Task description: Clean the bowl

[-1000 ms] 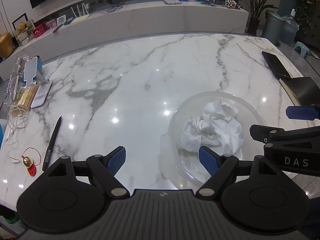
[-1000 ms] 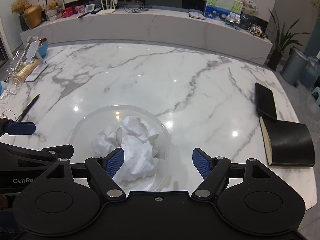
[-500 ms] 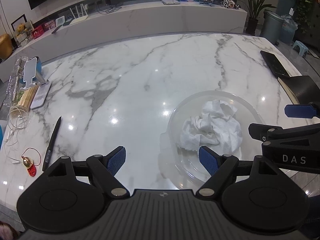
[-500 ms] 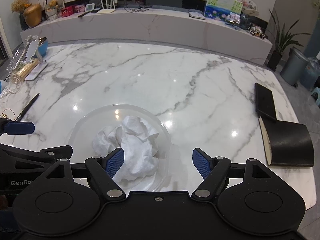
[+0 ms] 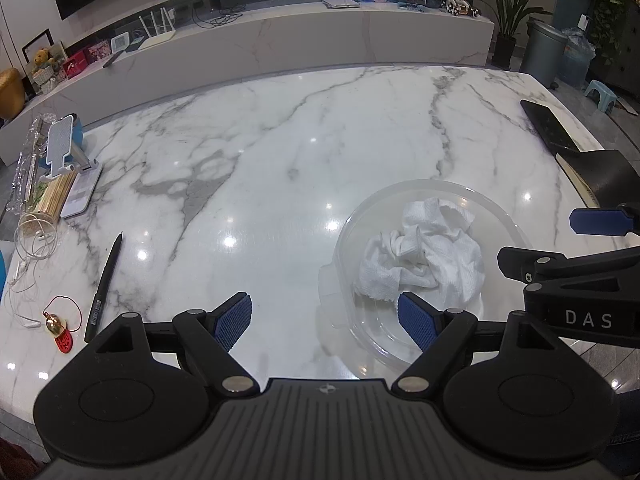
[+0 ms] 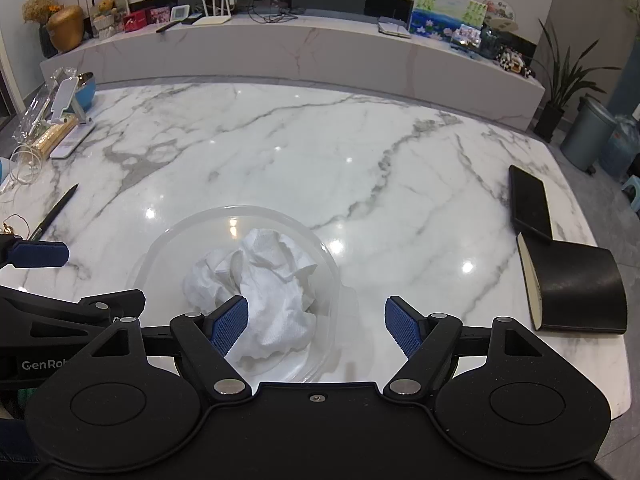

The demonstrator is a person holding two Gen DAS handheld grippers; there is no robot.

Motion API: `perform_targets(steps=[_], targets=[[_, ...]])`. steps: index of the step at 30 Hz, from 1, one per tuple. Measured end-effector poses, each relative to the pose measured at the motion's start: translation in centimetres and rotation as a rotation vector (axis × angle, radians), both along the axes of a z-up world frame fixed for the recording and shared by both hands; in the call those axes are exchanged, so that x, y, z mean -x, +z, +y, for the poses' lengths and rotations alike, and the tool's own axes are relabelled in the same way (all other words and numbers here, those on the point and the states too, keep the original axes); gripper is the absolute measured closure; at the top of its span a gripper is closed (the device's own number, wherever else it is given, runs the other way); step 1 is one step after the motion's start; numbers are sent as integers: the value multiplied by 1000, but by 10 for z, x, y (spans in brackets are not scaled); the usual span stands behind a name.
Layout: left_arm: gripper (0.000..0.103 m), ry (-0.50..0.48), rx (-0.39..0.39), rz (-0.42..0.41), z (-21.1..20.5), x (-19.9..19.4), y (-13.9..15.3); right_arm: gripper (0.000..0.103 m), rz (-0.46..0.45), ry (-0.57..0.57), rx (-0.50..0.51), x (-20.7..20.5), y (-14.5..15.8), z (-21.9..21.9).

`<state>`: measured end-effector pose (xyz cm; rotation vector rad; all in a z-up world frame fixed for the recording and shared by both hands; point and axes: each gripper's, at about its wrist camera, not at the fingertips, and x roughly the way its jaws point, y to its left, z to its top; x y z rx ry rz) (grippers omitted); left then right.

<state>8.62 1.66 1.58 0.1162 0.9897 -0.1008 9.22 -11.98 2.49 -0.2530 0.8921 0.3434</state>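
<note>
A white marble table (image 6: pixel 304 148) carries a clear bowl (image 6: pixel 188 232) near its front edge, with a crumpled white paper towel (image 6: pixel 264 288) inside. The left gripper (image 5: pixel 324 316) and right gripper (image 6: pixel 316 320) hover by the bowl, jaws released and empty.

White letters "DAS" stand on the black body of the right tongs (image 5: pixel 596 240); "GenRo", cut off at the edge, on the left tongs (image 6: pixel 40 254).
</note>
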Motion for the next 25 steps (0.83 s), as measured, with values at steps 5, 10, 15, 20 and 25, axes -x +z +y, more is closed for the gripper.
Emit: perform_targets(steps=[5, 10, 15, 20, 25], targets=[[23, -2, 1, -1, 1, 0, 0, 30, 0, 0, 1, -1, 0, 0], [23, -2, -1, 1, 0, 0, 0, 30, 0, 1, 2, -2, 0, 2], [23, -1, 1, -1, 0, 0, 0, 30, -1, 1, 3, -1, 0, 2], [23, -2, 1, -9, 2, 4, 1, 30, -4, 1, 4, 1, 1, 3], [23, -6, 6, -10, 3, 6, 1, 30, -8, 2, 4, 2, 2, 4]])
